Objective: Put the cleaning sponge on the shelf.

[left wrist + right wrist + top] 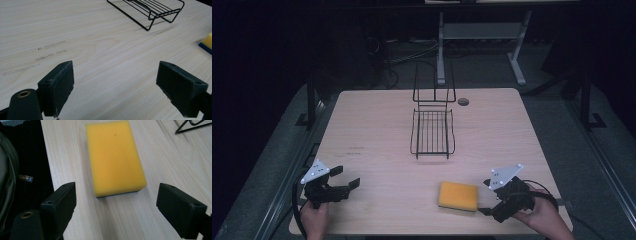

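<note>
Fingers [60, 202] of the right gripper [116, 205] are spread before the sponge [115, 157], lower centre; approach low and straight, then pinch its long sides.

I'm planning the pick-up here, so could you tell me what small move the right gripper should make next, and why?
Probably ease the right gripper forward until its open jaws straddle the yellow sponge. The sponge lies flat on the table just ahead of it, lined up between the jaws and untouched, so closing now would grip nothing.
</note>
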